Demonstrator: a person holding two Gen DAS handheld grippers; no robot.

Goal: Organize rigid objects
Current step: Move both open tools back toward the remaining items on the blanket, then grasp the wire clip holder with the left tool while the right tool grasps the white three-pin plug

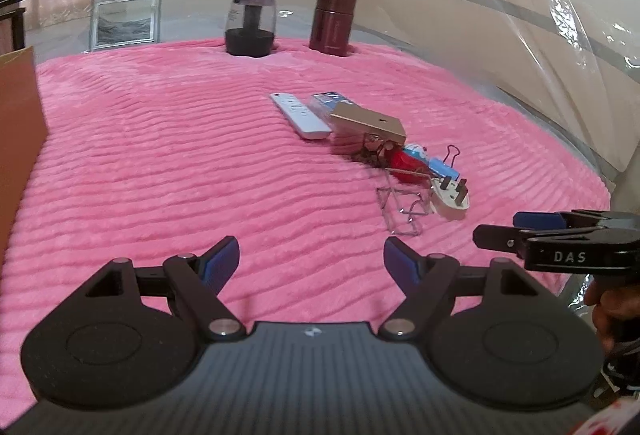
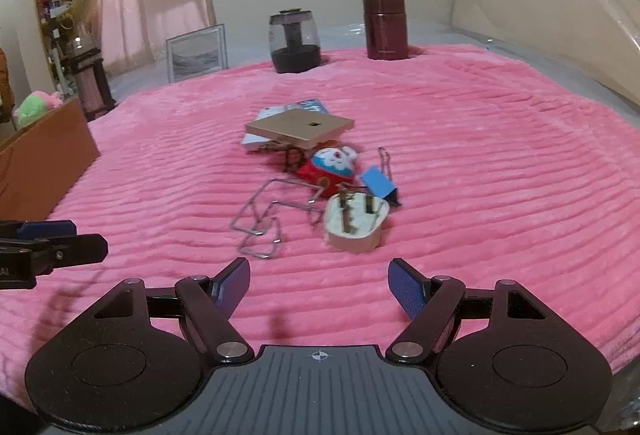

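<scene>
Pink ribbed blanket (image 2: 480, 163) covers the bed under both claws. Nearest, the right claw (image 2: 319, 289) hangs wide and empty; the left claw (image 1: 311, 261) likewise, spread with nothing between its pads. At twelve o'clock from the right claw lies a white plug (image 2: 356, 225), prongs up, a bent wire frame (image 2: 260, 227) at its nine o'clock. Beyond: a blue binder clip (image 2: 379, 187), a red toy (image 2: 330, 169), a gold flat box (image 2: 300, 129). Farthest stand a dark jar (image 2: 295, 41) and a maroon canister (image 2: 385, 27).
</scene>
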